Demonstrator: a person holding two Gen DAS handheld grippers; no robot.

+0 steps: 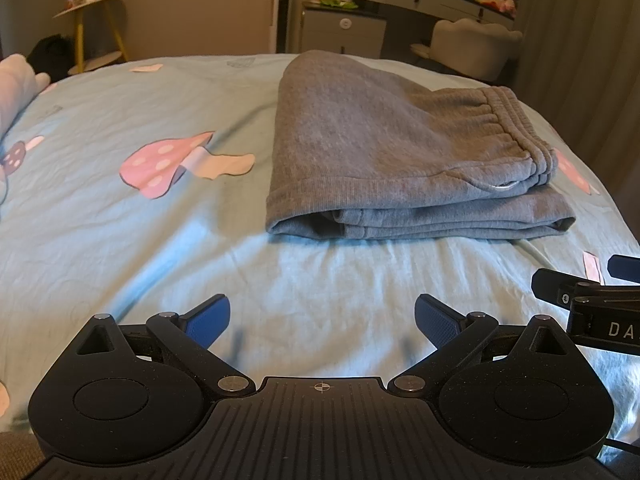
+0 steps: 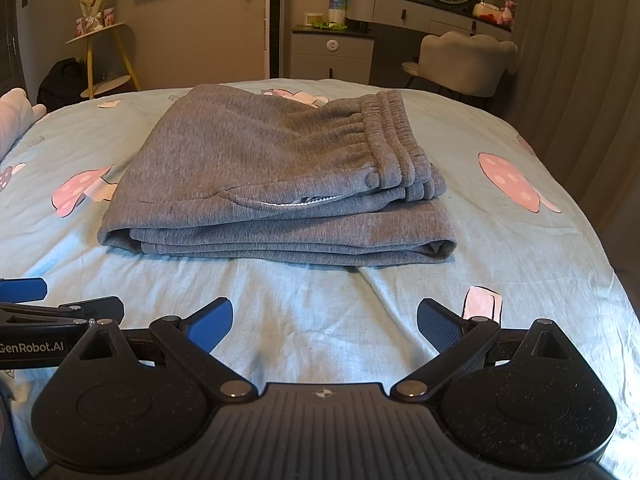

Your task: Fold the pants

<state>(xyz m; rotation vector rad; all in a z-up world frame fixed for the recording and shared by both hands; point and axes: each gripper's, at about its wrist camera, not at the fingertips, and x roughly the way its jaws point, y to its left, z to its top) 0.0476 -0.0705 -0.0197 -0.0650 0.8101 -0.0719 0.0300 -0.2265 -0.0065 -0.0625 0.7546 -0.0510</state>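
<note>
The grey sweatpants (image 1: 384, 152) lie folded in a flat stack on the light blue bed sheet (image 1: 160, 216), waistband to the right; they also show in the right wrist view (image 2: 272, 176). My left gripper (image 1: 322, 320) is open and empty, over the sheet a little short of the pants' near edge. My right gripper (image 2: 324, 322) is open and empty, likewise short of the near edge. The right gripper shows at the right edge of the left wrist view (image 1: 592, 292); the left gripper shows at the left edge of the right wrist view (image 2: 60, 304).
The sheet has pink mushroom prints (image 1: 168, 164). A pale pillow (image 1: 16, 88) lies at the bed's left edge. Beyond the bed stand a yellow-legged side table (image 2: 104, 52), a grey cabinet (image 2: 332, 52), a vanity with a round mirror (image 2: 444, 4) and a chair (image 2: 464, 60).
</note>
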